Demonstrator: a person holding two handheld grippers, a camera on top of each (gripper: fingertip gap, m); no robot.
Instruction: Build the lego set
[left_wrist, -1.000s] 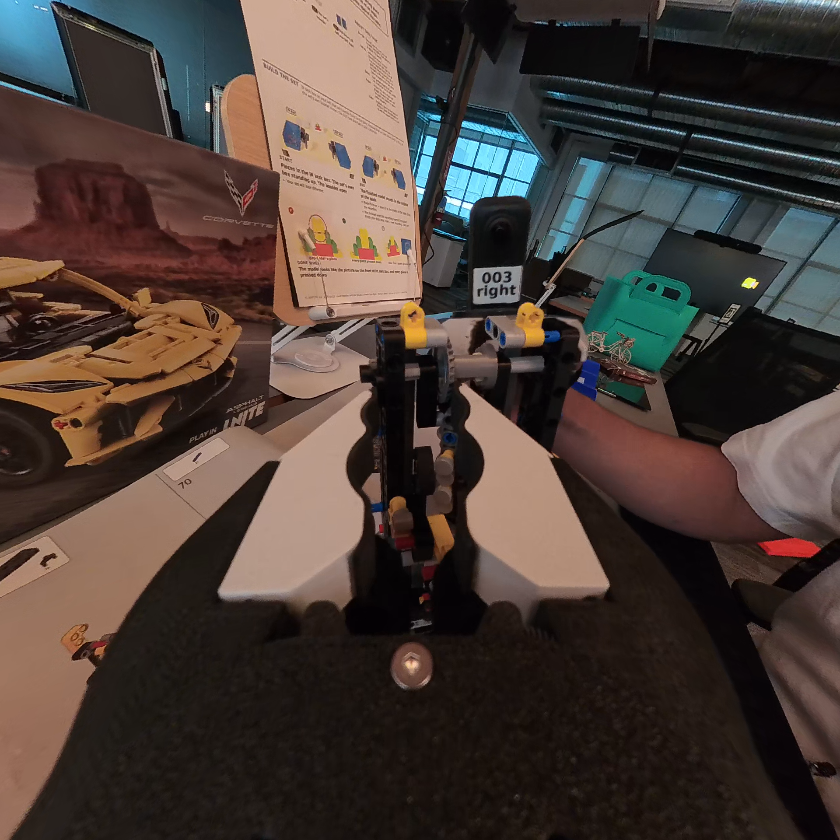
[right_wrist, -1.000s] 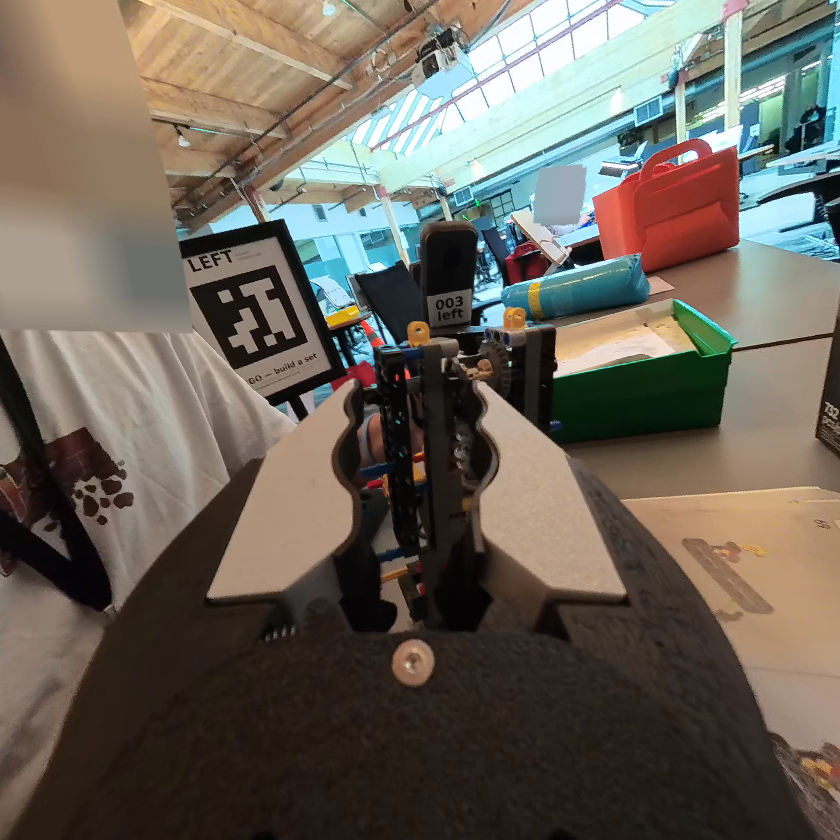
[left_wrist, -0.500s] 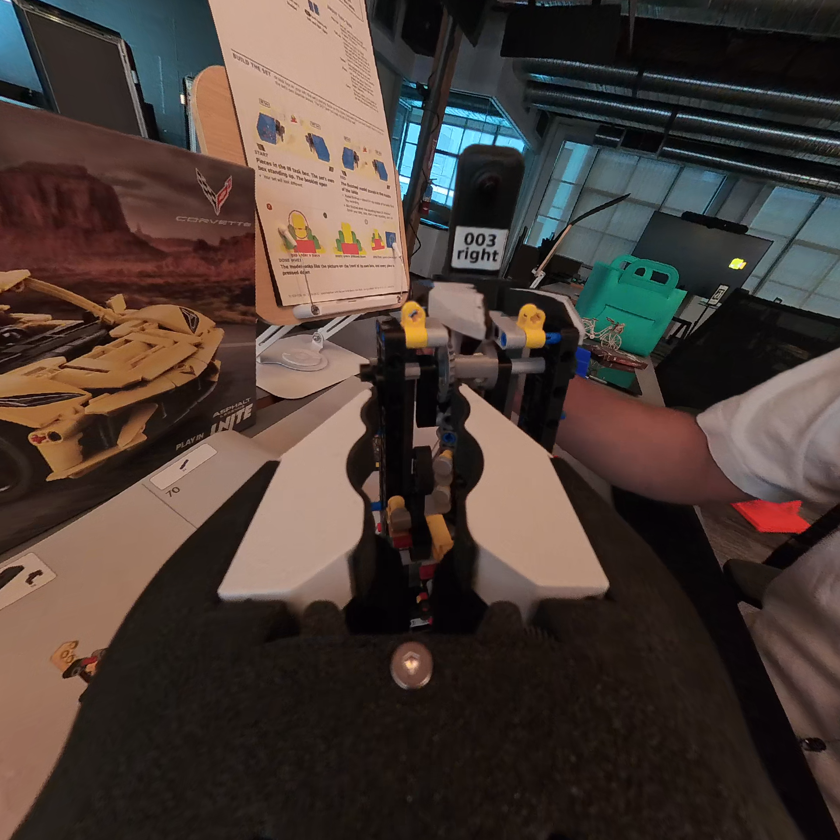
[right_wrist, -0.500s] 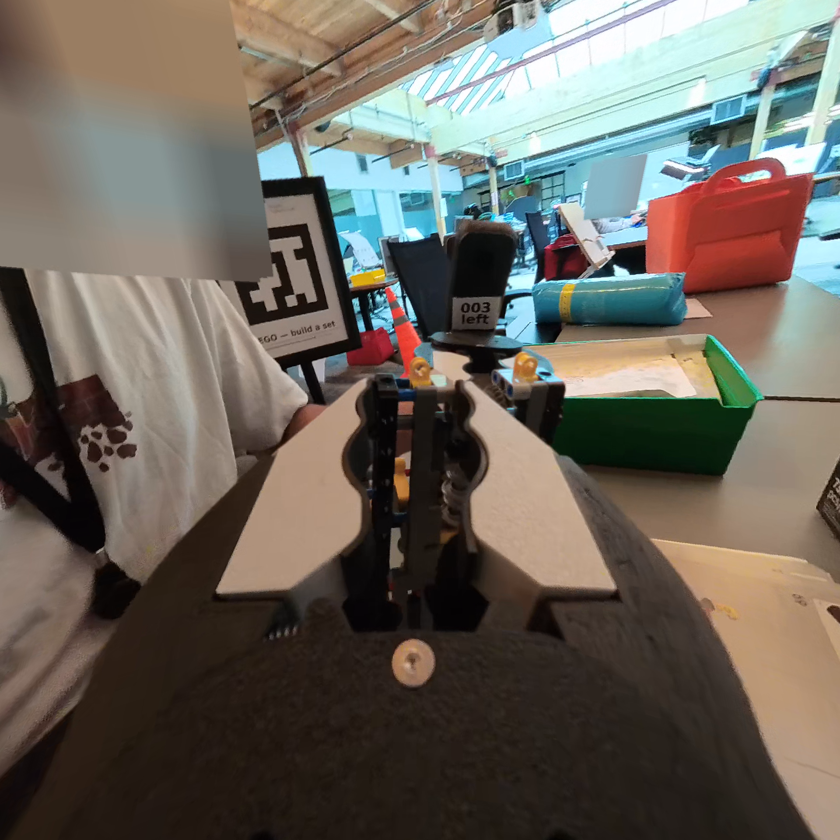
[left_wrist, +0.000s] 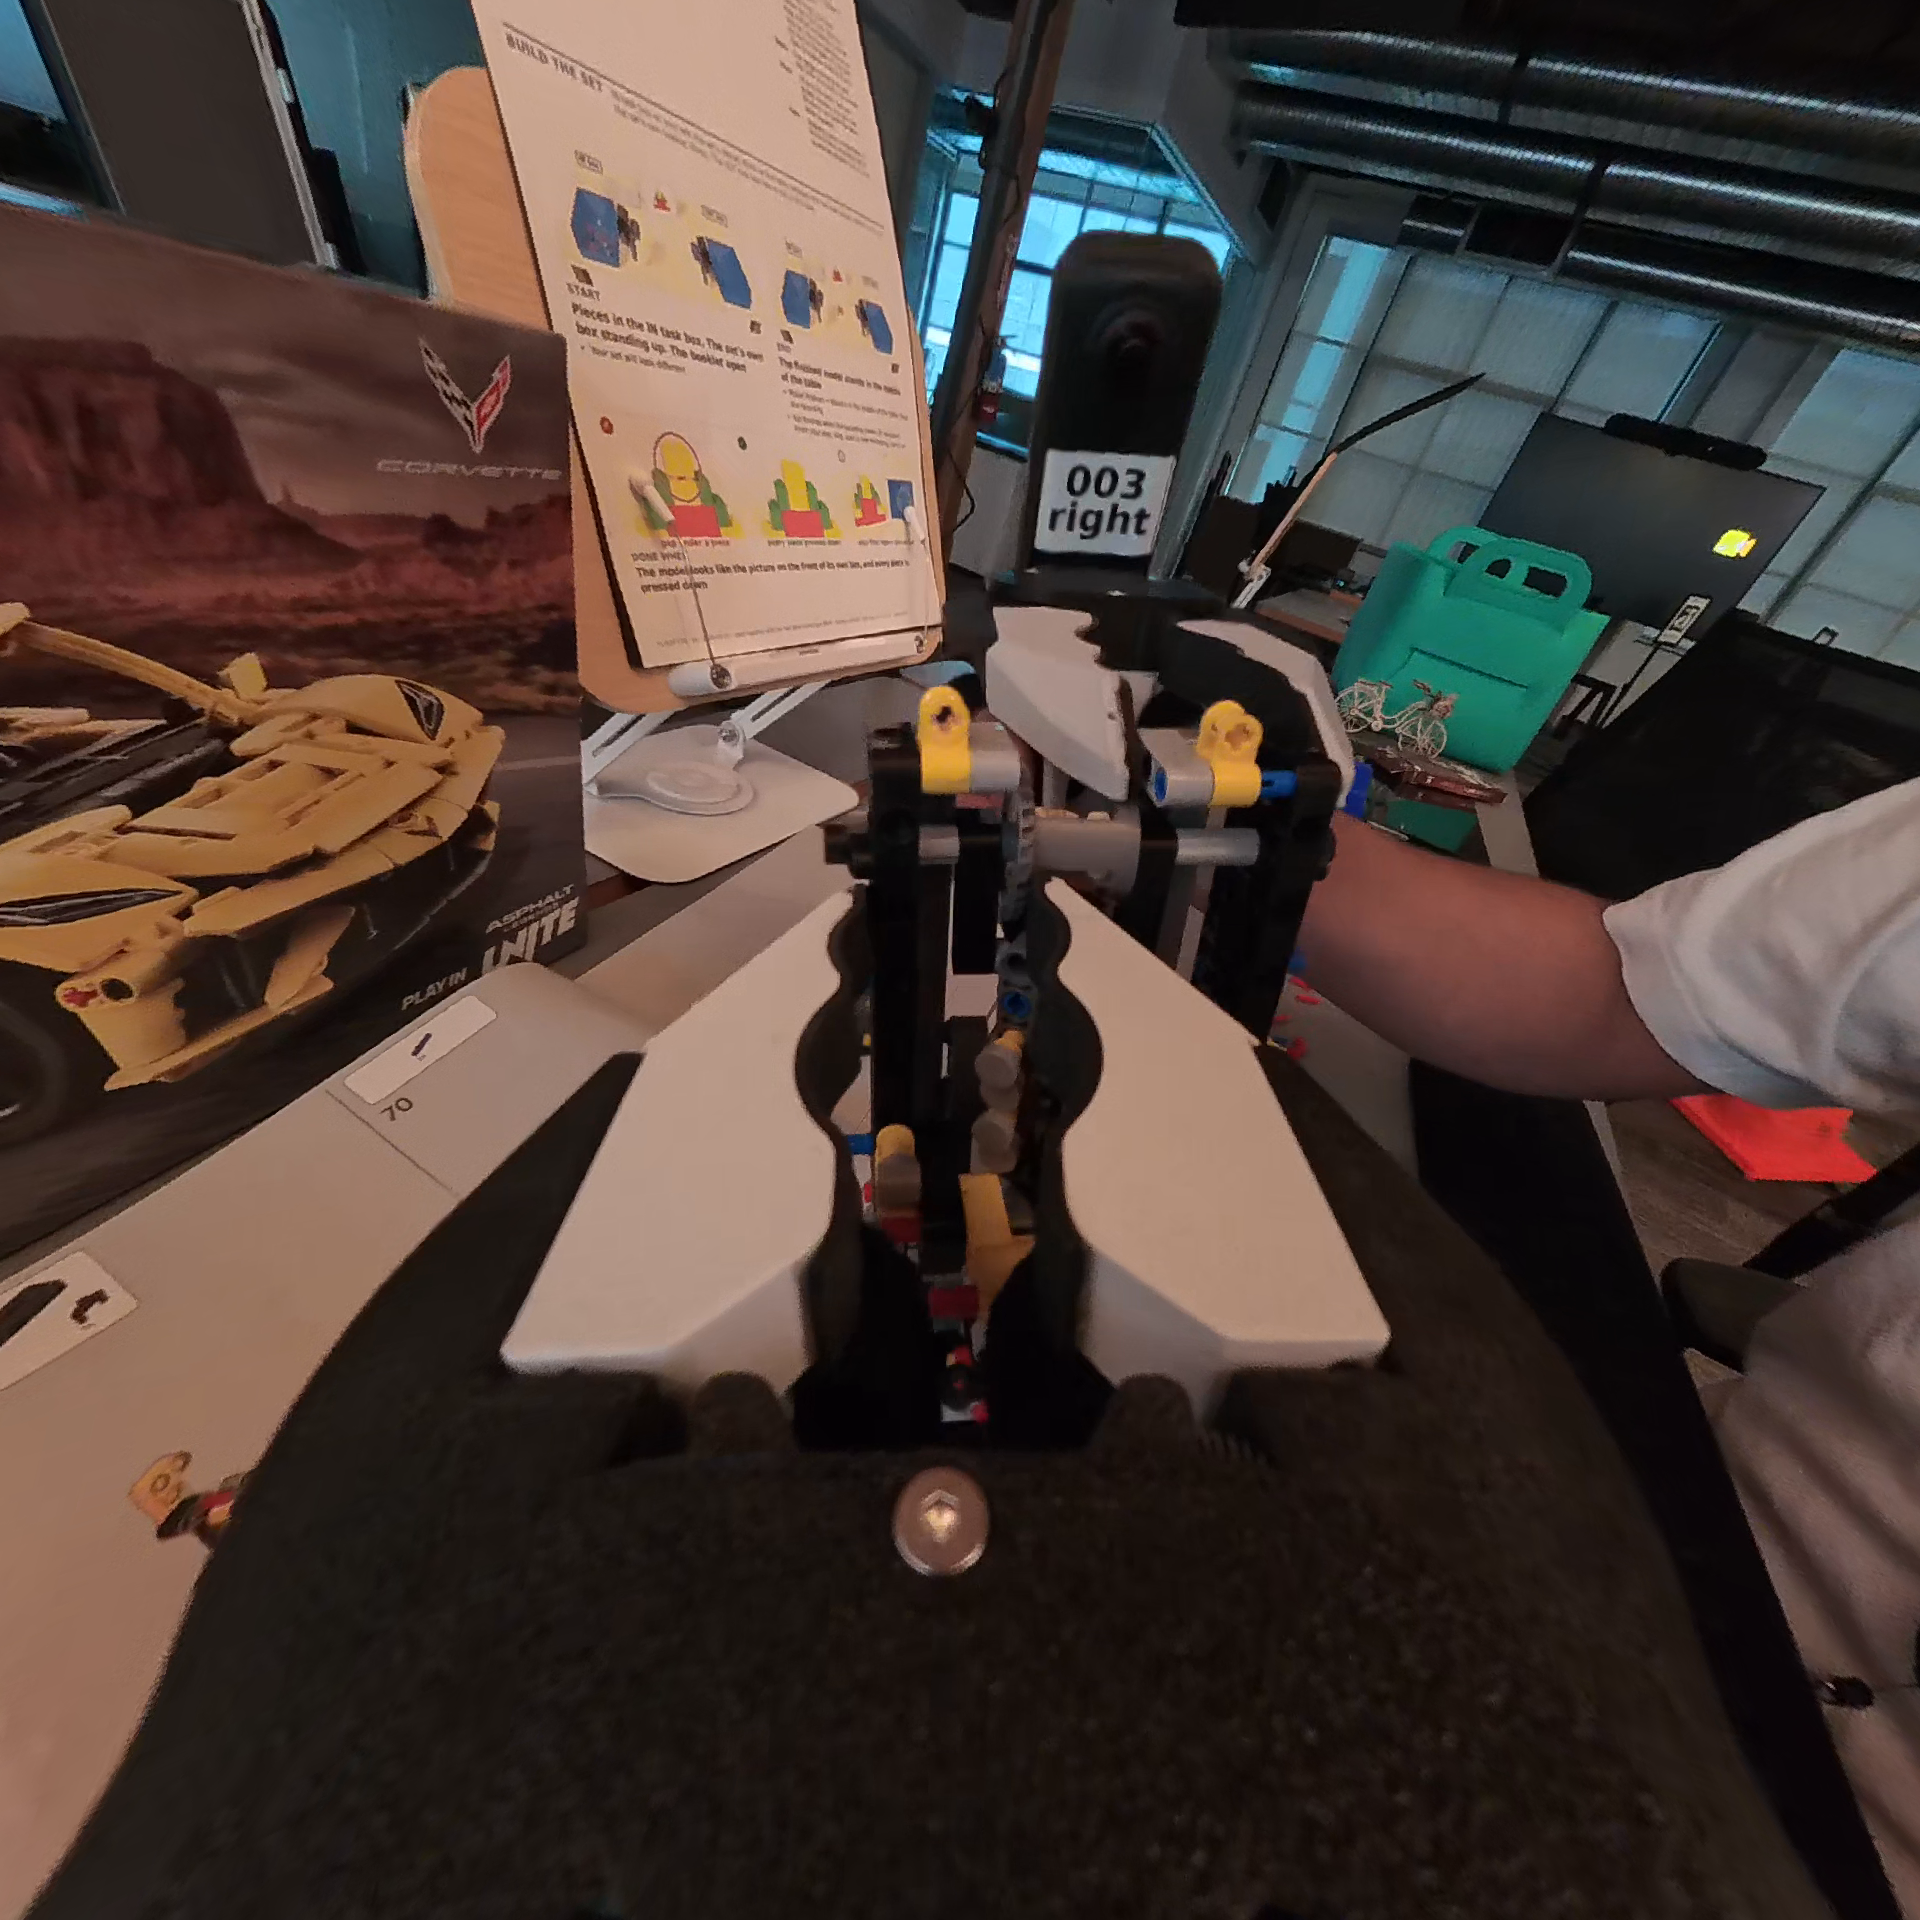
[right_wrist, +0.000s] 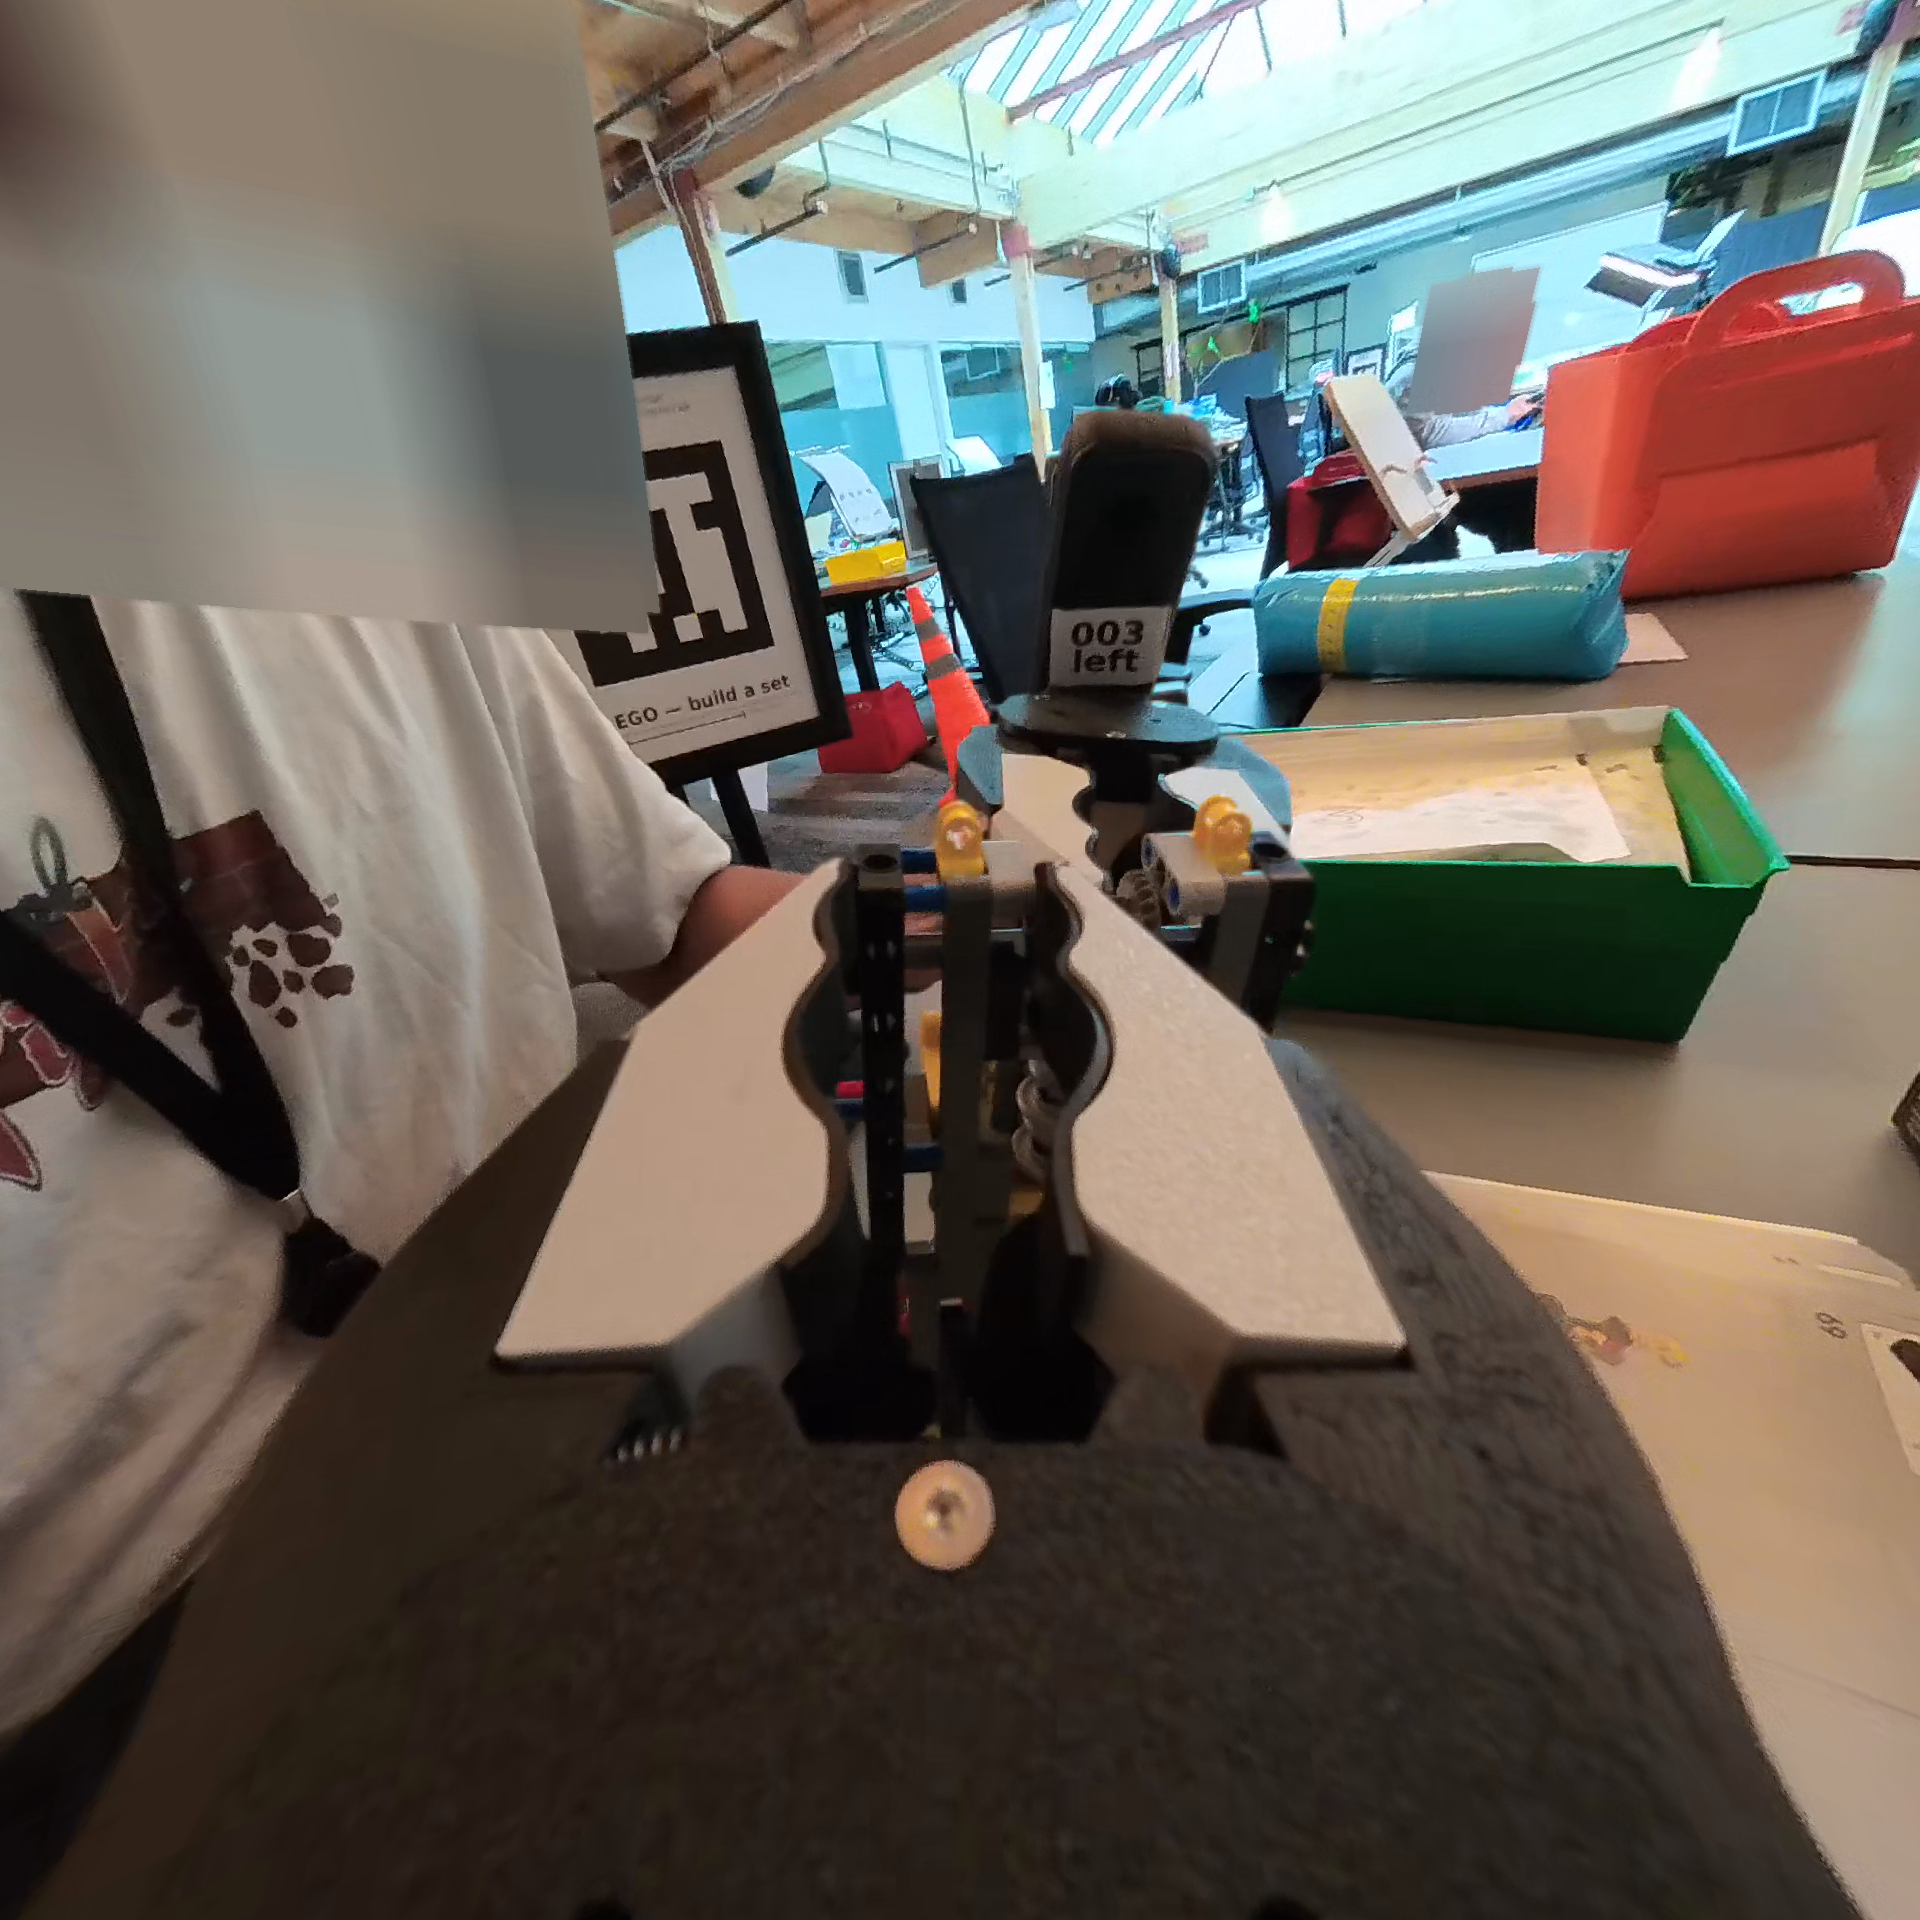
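Here the lego assembly (left_wrist: 1049, 862) is a tall frame of black beams with a grey cross axle, a dark gear, blue pins and two yellow connectors on top; lower down sit grey, yellow and red pieces. It is lifted clear of the desk (right_wrist: 1621, 1101), held between both pairs of tongs facing each other.

The left tongs (left_wrist: 951, 1049) are narrowed onto the black upright at the frame's near side, which stands straight between their white fingers (left_wrist: 707, 1174). The right tongs (right_wrist: 951, 1039) clamp a dark grey beam and a thin black one from the opposite side, and their white tips show beyond the yellow connectors in the left wrist view.

To the left of the left tongs the instruction booklet (left_wrist: 208, 1278) lies open, with the car box (left_wrist: 260, 675) and a stand holding an instruction sheet (left_wrist: 717, 343) behind it. Right of the right tongs lies bare desk, with a green bin (right_wrist: 1538, 925) beyond it, near the frame's far end.
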